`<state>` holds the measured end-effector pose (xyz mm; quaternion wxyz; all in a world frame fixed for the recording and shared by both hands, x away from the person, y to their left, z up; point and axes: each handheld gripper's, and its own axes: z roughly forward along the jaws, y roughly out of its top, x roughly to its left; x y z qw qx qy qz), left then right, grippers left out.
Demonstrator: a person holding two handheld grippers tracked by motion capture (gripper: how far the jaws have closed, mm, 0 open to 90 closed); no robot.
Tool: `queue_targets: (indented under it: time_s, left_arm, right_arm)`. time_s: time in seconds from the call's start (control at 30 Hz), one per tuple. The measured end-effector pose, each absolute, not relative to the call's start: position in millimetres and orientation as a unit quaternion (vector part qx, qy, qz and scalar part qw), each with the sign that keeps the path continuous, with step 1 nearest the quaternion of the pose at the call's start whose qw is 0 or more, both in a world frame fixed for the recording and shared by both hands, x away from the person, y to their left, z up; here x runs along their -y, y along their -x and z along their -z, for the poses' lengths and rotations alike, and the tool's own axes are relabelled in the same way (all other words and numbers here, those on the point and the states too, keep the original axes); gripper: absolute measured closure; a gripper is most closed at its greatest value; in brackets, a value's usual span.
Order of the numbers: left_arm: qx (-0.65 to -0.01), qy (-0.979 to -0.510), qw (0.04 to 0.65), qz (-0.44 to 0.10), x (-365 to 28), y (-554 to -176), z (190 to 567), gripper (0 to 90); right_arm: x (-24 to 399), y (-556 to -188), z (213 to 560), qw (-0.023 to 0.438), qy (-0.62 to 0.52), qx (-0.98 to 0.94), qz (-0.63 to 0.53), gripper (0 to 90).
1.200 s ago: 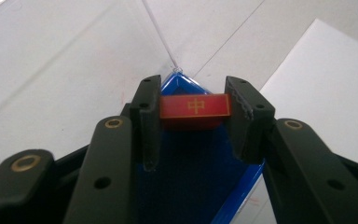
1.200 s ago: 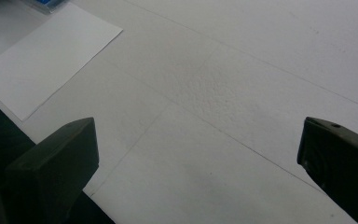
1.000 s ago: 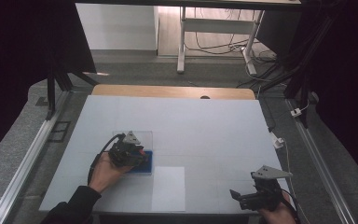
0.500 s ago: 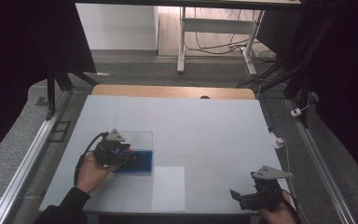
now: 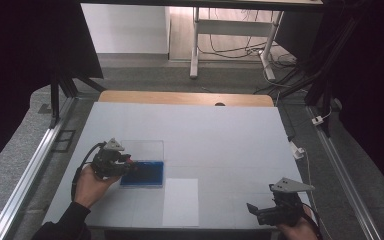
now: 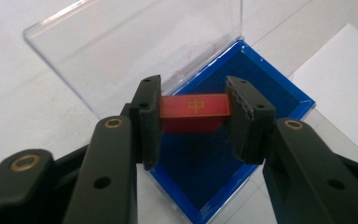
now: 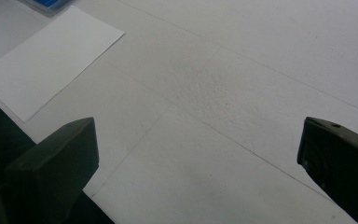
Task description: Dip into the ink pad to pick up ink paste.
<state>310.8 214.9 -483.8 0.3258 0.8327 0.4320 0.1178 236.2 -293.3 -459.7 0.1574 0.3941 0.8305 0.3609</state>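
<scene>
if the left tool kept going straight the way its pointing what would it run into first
Likely the blue tray of the open clear case. The left tool, shut on the red tile, aims down over the tray's floor, with the clear lid beyond. Depth is hard to judge.

Red tile [image 6: 195, 111]: glossy, gold-printed. Box [image 6: 265, 88]: blue base, clear glossy plastic lid [image 6: 121, 51]. Table [image 7: 242, 84]: matt white, finely grained. Paper sheet [image 7: 46, 60]: smooth.
</scene>
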Motion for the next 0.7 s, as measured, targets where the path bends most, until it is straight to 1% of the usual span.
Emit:
queue_targets:
  time_s: [0.5,0.7]
  left_arm:
    - [-0.444,-0.837,0.302,-0.105,-216.3,-315.9,494.2,58.1]
    - [-0.435,-0.844,0.289,-0.123,-210.1,-314.3,496.3,58.2]
  right_arm:
    - [292.4,-236.5,459.9,0.156,-0.394,-0.830,-0.362,0.0]
    - [292.3,-236.6,460.0,0.156,-0.394,-0.830,-0.362,0.0]
